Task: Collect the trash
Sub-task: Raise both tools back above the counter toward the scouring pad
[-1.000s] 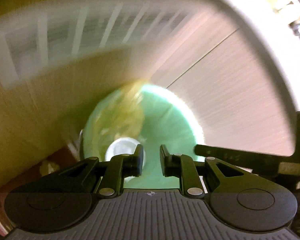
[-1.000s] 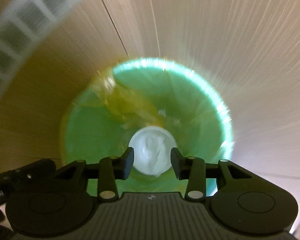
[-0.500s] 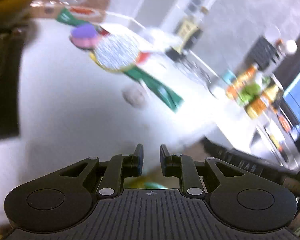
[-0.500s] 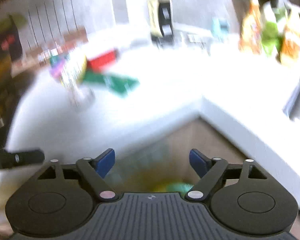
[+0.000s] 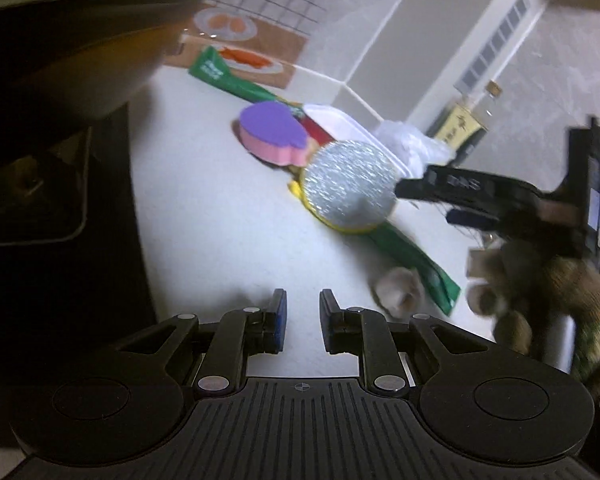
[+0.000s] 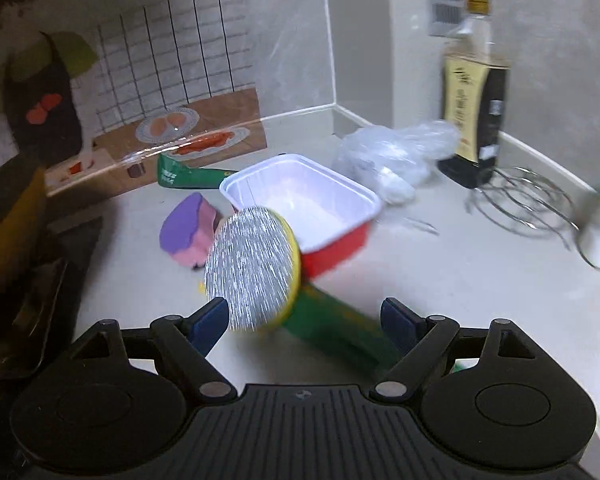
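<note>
On the white tabletop (image 6: 480,280) the trash lies clustered: a red tray with a white inside (image 6: 304,204), a crumpled clear bag (image 6: 396,156) behind it, a long green wrapper (image 6: 336,328) under a foil-faced lid (image 6: 252,268), and a small pale scrap (image 5: 398,292). A purple-and-pink sponge (image 6: 188,228) sits just beside the lid. The right gripper (image 6: 304,318) hangs near the lid with jaws wide and empty; the left gripper (image 5: 302,312) hovers with jaws narrow, empty. Risk, as I judge it: the tilted lid could slip off a jaw, or the closing jaws could catch the wrapper or sponge too.
</note>
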{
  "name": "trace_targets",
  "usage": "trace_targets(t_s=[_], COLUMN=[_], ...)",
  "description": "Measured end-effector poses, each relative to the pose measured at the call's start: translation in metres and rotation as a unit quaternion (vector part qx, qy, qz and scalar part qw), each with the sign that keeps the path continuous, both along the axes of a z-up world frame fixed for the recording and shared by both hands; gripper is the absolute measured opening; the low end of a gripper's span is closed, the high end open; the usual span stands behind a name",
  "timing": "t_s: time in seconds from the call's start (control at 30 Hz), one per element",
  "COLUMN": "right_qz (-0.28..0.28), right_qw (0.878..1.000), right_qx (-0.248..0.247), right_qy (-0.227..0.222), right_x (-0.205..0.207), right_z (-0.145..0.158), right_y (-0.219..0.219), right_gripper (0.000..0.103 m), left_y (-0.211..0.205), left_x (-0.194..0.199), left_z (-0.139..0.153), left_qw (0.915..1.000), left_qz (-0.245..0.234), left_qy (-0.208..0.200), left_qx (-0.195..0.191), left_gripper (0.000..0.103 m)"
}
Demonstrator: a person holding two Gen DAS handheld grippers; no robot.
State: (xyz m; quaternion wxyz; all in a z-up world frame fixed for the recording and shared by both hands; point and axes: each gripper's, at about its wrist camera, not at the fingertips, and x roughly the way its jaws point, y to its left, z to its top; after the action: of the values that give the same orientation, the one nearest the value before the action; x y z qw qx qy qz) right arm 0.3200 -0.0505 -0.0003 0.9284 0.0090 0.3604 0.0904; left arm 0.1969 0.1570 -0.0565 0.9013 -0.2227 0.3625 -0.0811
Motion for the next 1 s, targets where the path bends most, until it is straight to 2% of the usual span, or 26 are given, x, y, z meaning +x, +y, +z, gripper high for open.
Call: trace_targets(t_s=[0.13,0.23,0.27,0.3,0.37,0.4,0.43,0.47,0.57,0.73,0.87,0.93,1.0], right_qz=[0.018,0.041,0.048,0.051,0.061,0.073,0.082,0.089,0.119,0.157,0.168,0.157,0.153], right_qw=[0.998,0.996,0.997,0.996,0.996,0.995,0.995,0.994,0.991,0.983,0.982,0.985,0.985], right_qx=[-0.057,-0.072,-0.068,-0.066,-0.067,-0.06,-0.051,-0.044,-0.027,-0.004,-0.018,-0.036,-0.056], right_qy=[-0.02,-0.009,-0.001,0.008,0.011,0.021,0.03,0.036,0.061,0.095,0.081,0.069,0.049], right_x=[0.026,0.041,0.045,0.048,0.048,0.047,0.046,0.042,0.023,-0.008,-0.021,-0.023,-0.03], right_z=[-0.005,-0.009,-0.011,-0.012,-0.012,-0.012,-0.012,-0.013,-0.014,-0.023,-0.022,-0.02,-0.021], right_y=[0.036,0.052,0.055,0.057,0.061,0.061,0.061,0.06,0.058,0.056,0.056,0.054,0.049], right_gripper=[0.084,0.079,0.072,0.055,0.031,0.015,0.009,0.008,0.007,0.007,0.009,0.025,0.067], left_y=[0.018,0.026,0.027,0.028,0.028,0.027,0.027,0.026,0.024,0.023,0.024,0.022,0.021], left_x=[0.001,0.005,0.006,0.005,0.005,0.002,0.002,0.002,0.002,-0.001,-0.001,-0.002,-0.002], left_z=[-0.007,-0.013,-0.014,-0.014,-0.014,-0.013,-0.014,-0.014,-0.012,-0.01,-0.008,-0.007,-0.007], left_qw=[0.9995,0.9987,0.9985,0.9984,0.9983,0.9983,0.9982,0.998,0.9975,0.9978,0.9974,0.9974,0.9975], left_qz=[0.009,0.02,0.023,0.026,0.031,0.034,0.037,0.04,0.042,0.049,0.056,0.055,0.052], left_qy=[0.0,0.002,0.003,0.003,0.003,0.003,0.005,0.006,0.008,0.005,0.004,0.004,0.001], left_qx=[-0.03,-0.047,-0.049,-0.049,-0.049,-0.048,-0.047,-0.048,-0.056,-0.045,-0.046,-0.046,-0.047], left_gripper=[0.02,0.02,0.02,0.02,0.02,0.02,0.02,0.02,0.02,0.02,0.02,0.02,0.02])
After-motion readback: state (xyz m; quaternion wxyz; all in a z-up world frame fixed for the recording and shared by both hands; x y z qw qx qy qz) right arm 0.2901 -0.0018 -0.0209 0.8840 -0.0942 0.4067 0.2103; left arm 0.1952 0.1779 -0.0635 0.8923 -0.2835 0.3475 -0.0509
